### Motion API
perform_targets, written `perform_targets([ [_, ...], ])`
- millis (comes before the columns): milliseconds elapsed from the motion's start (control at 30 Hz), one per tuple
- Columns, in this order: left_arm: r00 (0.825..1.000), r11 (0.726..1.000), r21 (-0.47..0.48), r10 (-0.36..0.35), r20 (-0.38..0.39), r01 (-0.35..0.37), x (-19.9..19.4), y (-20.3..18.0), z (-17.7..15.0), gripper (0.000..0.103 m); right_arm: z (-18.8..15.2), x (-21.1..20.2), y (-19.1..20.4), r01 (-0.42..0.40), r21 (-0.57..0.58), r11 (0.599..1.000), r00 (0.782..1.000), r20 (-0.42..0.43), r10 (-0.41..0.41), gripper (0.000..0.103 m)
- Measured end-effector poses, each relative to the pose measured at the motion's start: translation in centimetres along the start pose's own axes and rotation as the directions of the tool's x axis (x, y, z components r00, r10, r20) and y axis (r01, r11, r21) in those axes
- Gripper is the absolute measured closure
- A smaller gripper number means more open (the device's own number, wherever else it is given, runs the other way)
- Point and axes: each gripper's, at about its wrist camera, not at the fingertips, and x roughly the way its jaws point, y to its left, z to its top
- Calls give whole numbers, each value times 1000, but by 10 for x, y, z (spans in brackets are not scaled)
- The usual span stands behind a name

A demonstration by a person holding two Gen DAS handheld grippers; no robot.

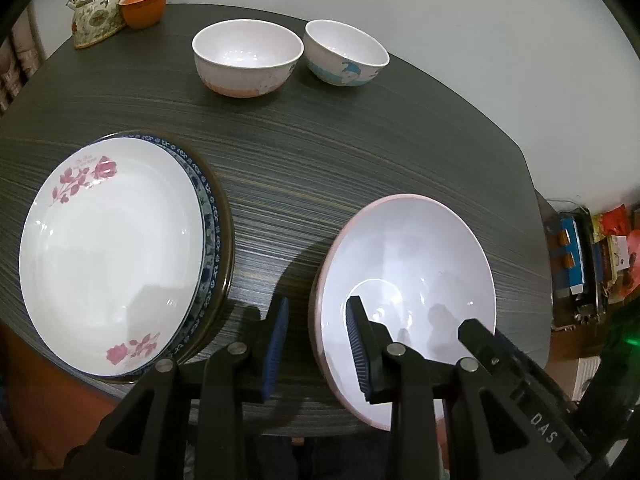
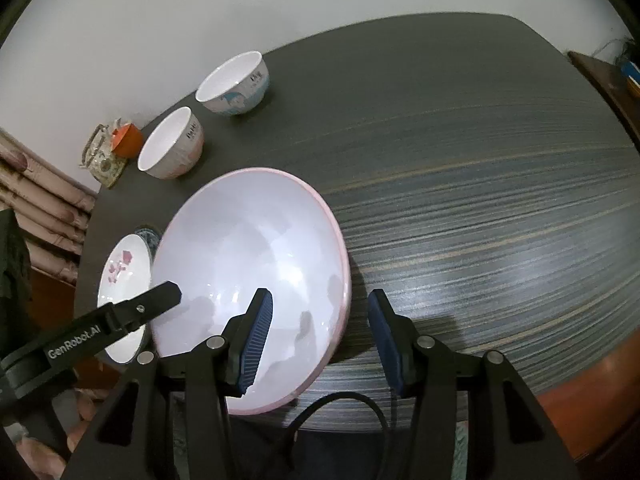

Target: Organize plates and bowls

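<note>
Both my claws, left gripper (image 1: 316,344) and right gripper (image 2: 320,340), stand part-open astride opposite rims of the pink-edged bowl (image 1: 404,264) resting on the table (image 1: 340,168), gripping nothing; next, I judge, reach the two small bowls (image 1: 247,56) behind.

We see only a rim sliver of the blue-patterned plate (image 1: 211,216) under the floral plate (image 1: 112,256); shelf clutter (image 1: 592,248) at right too blurred to ID.
</note>
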Motion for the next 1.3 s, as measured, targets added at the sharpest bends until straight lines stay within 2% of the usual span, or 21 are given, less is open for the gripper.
perform_targets([
  [300, 999, 1000, 9, -22, 25, 22, -12, 0, -1, 72, 2, -5, -4, 31, -3, 1000, 999, 24, -31, 56],
  [867, 997, 999, -46, -20, 69, 23, -35, 31, 10, 70, 16, -16, 13, 94, -86, 992, 993, 84, -86, 56],
  [1100, 997, 996, -83, -2, 81, 9, -39, 47, 20, 70, 25, -15, 28, 86, -117, 989, 993, 85, -77, 56],
  [1300, 995, 995, -98, 15, 101, -5, -44, 59, 33, 70, 29, -12, 54, 65, -194, 979, 995, 84, -50, 56],
])
